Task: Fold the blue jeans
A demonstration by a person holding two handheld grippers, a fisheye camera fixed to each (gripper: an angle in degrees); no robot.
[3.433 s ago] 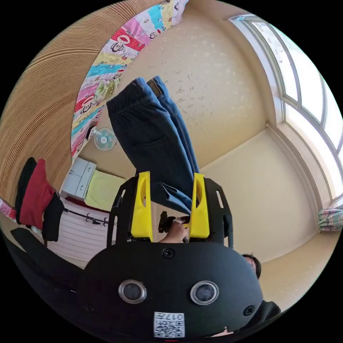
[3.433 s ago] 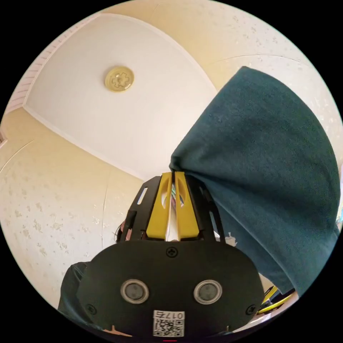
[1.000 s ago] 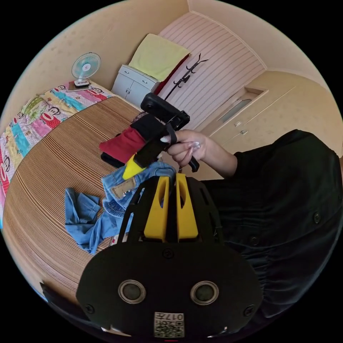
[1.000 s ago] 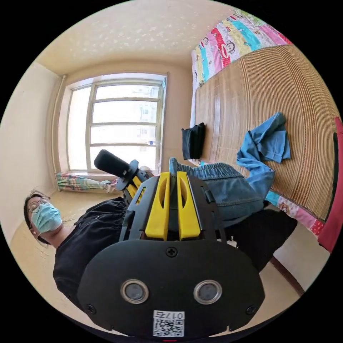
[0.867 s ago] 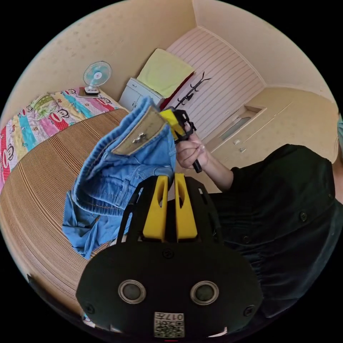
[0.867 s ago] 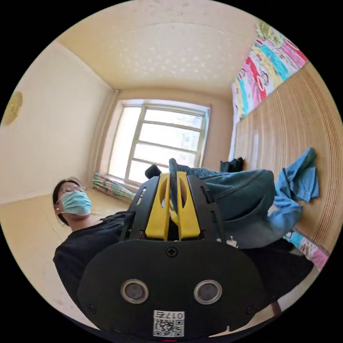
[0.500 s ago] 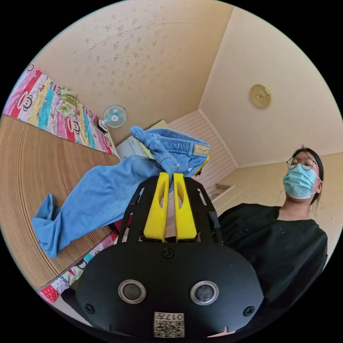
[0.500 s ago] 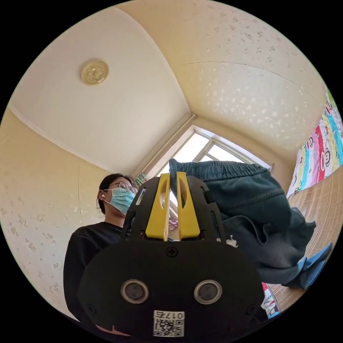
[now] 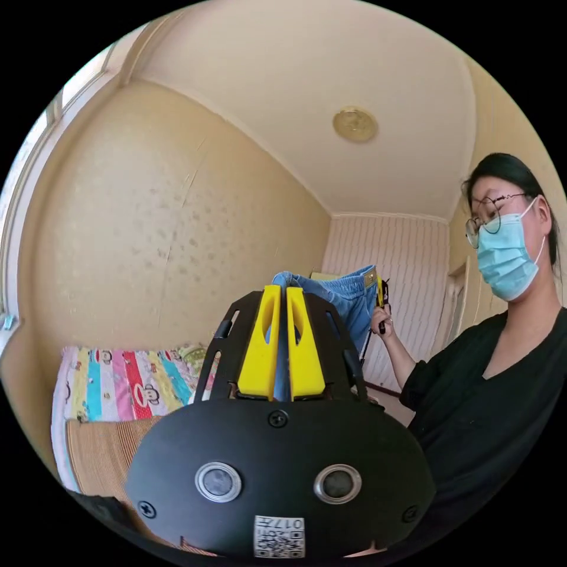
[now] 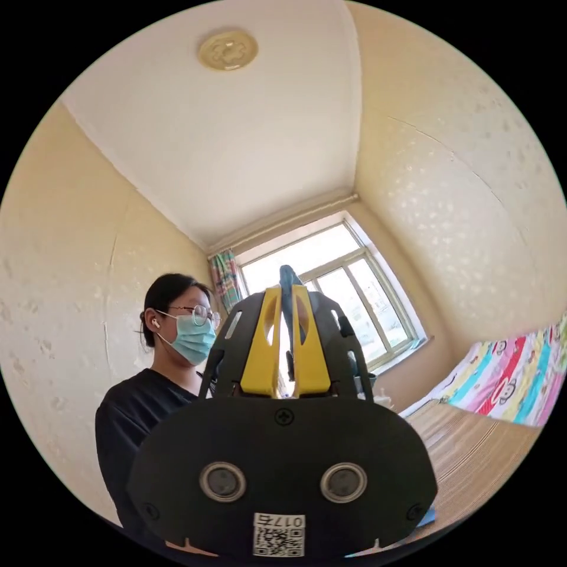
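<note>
Blue jeans (image 9: 348,298) held up mid-frame, waistband stretched between both grippers. Left gripper (image 9: 281,295) jaws clamped on denim; right gripper (image 10: 286,295) jaws pinching a waistband edge.

Both views tilt up toward the ceiling lamp (image 9: 354,124), sharing it and the person (image 10: 155,378) close by.

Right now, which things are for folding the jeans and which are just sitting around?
For the job:
- blue jeans, held up by the waistband
- left gripper, shut on the jeans
- right gripper, shut on the jeans

Just lying about:
- cartoon bedsheet
- woven mat
- ceiling lamp
- window
</note>
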